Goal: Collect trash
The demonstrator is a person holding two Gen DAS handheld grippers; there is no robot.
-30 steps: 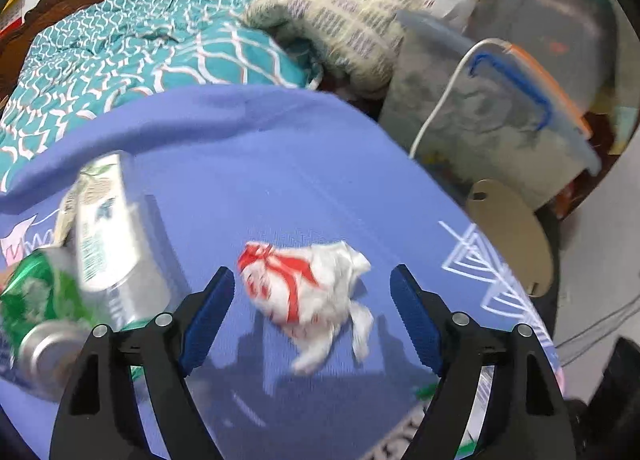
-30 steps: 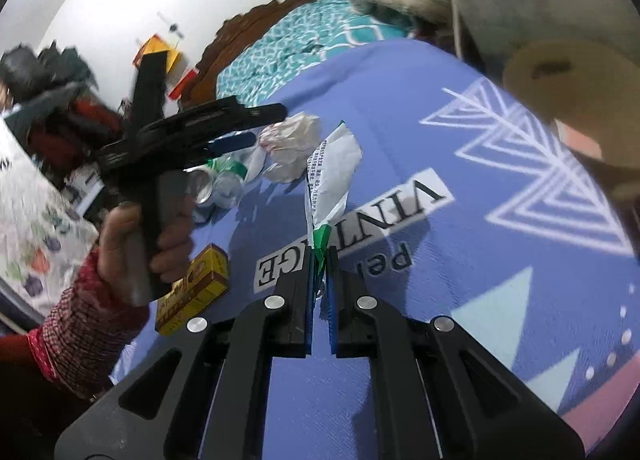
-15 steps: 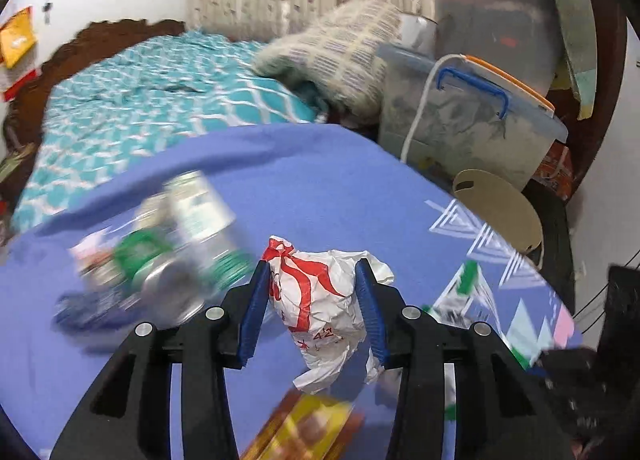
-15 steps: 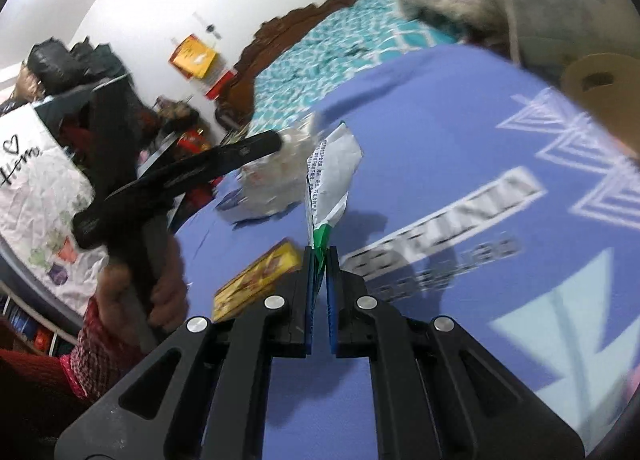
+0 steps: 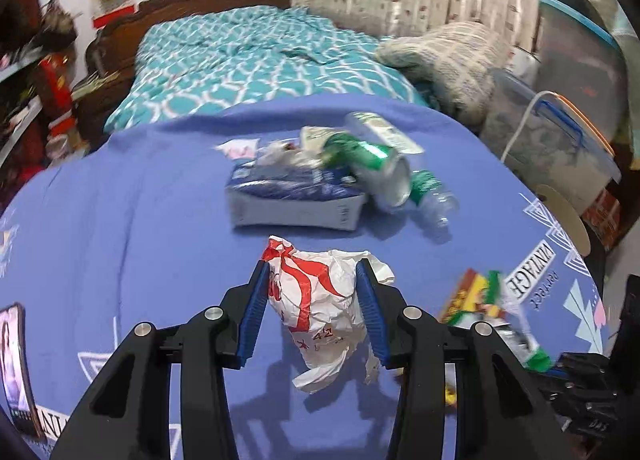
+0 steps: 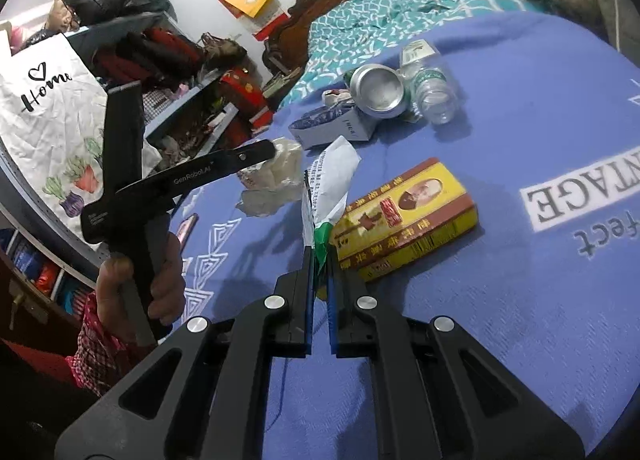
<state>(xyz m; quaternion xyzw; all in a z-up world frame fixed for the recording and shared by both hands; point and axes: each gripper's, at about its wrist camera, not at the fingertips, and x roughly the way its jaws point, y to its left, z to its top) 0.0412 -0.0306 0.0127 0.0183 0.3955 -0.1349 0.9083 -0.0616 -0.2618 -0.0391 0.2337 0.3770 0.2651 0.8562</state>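
My left gripper (image 5: 312, 280) is shut on a crumpled white paper bag with red print (image 5: 320, 300) and holds it above the blue blanket (image 5: 120, 219). It also shows in the right wrist view (image 6: 276, 175). My right gripper (image 6: 318, 256) is shut on a white and green wrapper (image 6: 330, 179), held upright above the blanket. A pile of trash lies further back: a blue and white carton (image 5: 296, 195), a green can (image 5: 372, 163) and a clear plastic bottle (image 5: 432, 199).
A yellow and red box (image 6: 404, 215) lies on the blanket just right of my right gripper. A phone (image 5: 14, 356) lies at the left edge. A bed with a teal cover (image 5: 248, 59) stands behind, plastic bins (image 5: 560, 131) at right, cluttered shelves (image 6: 208, 99) at left.
My left gripper closed on the crumpled bag and lifted it back, away from the can and carton. My right gripper kept its hold on the wrapper and swung left over the yellow box.
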